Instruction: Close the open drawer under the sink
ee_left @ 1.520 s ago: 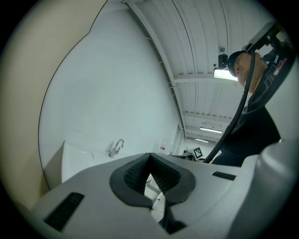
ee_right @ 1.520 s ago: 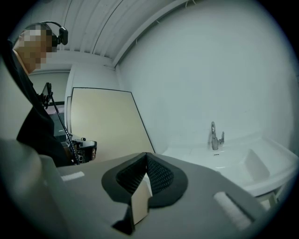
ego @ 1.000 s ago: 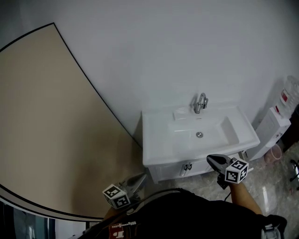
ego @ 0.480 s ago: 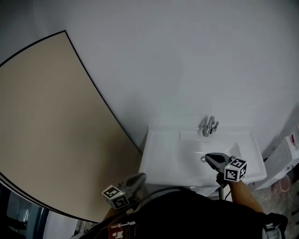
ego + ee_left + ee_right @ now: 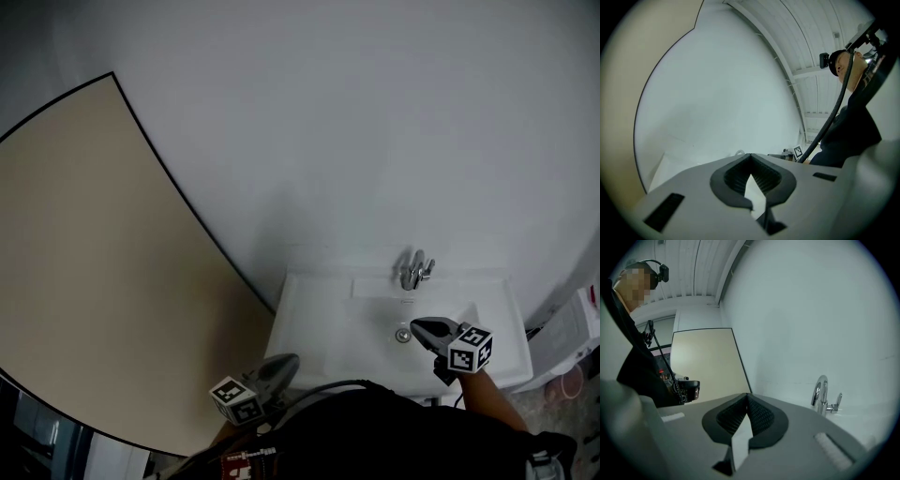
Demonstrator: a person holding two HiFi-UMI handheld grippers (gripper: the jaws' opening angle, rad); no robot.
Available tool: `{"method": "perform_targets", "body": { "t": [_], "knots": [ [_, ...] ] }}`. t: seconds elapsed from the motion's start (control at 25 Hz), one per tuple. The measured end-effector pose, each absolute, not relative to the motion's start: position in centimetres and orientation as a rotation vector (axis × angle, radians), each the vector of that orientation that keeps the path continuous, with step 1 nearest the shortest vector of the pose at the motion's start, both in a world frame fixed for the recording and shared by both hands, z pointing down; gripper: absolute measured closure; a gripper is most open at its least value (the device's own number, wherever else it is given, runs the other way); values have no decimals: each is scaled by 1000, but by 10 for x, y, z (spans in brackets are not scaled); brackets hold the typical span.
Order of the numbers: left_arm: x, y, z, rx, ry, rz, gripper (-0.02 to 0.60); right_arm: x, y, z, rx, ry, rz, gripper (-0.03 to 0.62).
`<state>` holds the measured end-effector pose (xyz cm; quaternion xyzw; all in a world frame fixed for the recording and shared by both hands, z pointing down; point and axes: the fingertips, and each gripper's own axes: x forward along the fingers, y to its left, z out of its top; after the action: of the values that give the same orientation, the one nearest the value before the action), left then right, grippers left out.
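The left gripper point(image 5: 292, 359) and right gripper point(image 5: 417, 325) are both pressed together, empty, by the white rectangular ceramic sink point(image 5: 314, 342). The drawer below is hidden here, so a blind push may strike the basin edge.

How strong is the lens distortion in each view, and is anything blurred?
Head view: the beige panel edge bows strongly; the sink is sharp, evenly lit. Left gripper view: fisheye, dark round vignette, ceiling lines curve. Right gripper view: same vignette; faucet sharp, with highlights.
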<state>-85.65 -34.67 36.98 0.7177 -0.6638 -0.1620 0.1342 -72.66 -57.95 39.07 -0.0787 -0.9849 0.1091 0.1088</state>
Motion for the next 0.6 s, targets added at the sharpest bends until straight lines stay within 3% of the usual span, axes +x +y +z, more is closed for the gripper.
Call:
{"method": "perform_targets", "body": {
  "t": [0.6],
  "knots": [
    [-986, -405, 364, 2241, -1662, -469, 584, -819, -610, 377, 78, -2927, 360, 592]
  ]
}}
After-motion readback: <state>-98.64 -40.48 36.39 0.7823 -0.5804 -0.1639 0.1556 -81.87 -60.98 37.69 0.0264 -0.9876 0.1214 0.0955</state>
